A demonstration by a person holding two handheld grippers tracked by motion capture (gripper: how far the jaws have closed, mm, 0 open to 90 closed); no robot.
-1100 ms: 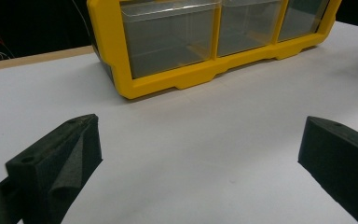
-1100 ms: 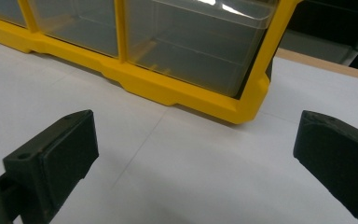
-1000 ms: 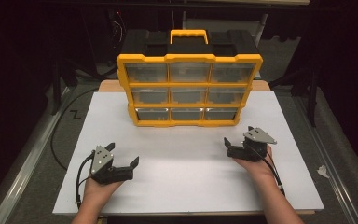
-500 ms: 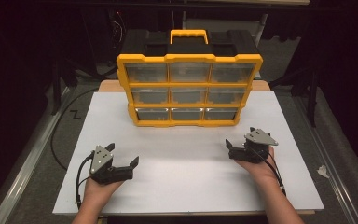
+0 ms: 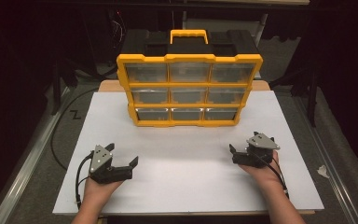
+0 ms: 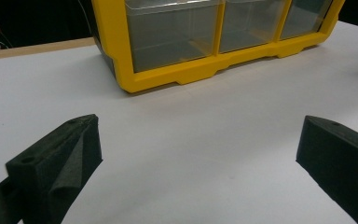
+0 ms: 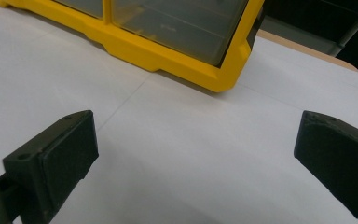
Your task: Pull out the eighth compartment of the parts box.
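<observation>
A: Where is the organiser sitting right now?

B: The yellow drawer organiser (image 5: 189,88) is standing upright at the far middle of the white table (image 5: 186,182), its black top and yellow handle (image 5: 189,34) facing up. Nine clear drawers in three rows are facing the person.

A: And the tools?

B: The left gripper (image 5: 122,157) is resting on the near left of the table, held in the person's left hand (image 5: 98,189). Its jaws are spread wide and are gripping nothing. In the left gripper view, the bottom left corner of the organiser (image 6: 177,46) is lying ahead, well apart from the jaws.

A: The other side?

B: The right gripper (image 5: 240,150) is sitting on the near right, in the right hand (image 5: 261,168). Its jaws are gaping too, with only bare table between them. The right gripper view is looking toward the organiser's bottom right corner (image 7: 214,79).

A: Is either one touching it?

B: No, both are staying clear of the organiser, nearer the person.
</observation>
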